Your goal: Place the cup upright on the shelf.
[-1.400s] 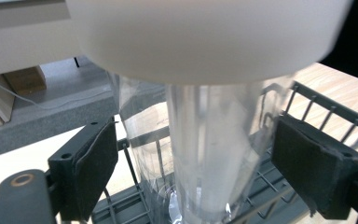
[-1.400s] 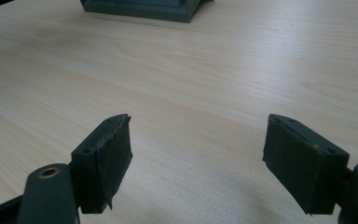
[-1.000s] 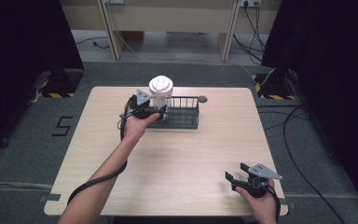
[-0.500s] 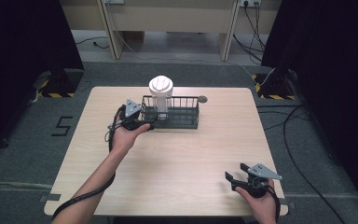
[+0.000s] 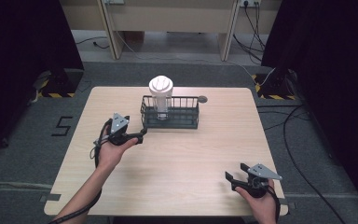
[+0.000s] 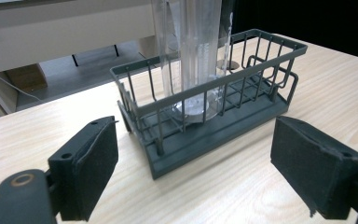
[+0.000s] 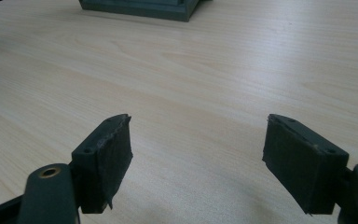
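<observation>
A: Sitting upright in the left end of the dark grey wire basket [image 5: 170,113], the tall clear plastic cylinder with the white ribbed lid [image 5: 161,96] is standing near the far middle of the pale wooden table [image 5: 177,158]. How are you judging its handling?

B: I am judging it as light and stiff, but smooth-walled, so likely slippery under flat pads. In the left gripper view the cylinder [image 6: 193,51] is showing thin transparent walls with faint moulded ribs; I am treating it as somewhat fragile if squeezed hard.

A: Where are your jaws standing?

B: I am holding my left gripper [image 5: 141,135] just beside the basket's near-left corner, jaws wide apart and gripping nothing; the basket [image 6: 205,116] is lying between and beyond them. I am resting my right gripper [image 5: 230,179] near the table's near-right edge, well apart from the basket, its jaws likewise spread over bare wood [image 7: 191,84].

A: Where would you be taking hold?

B: I am favouring the bare wall above the basket rim and below the lid, gripping across its width. Lower down, the wire bars are blocking the pads. The lid may be only a loose fit, so I am avoiding it as a lifting point. The basket itself is looking rigid and heavier.
</observation>
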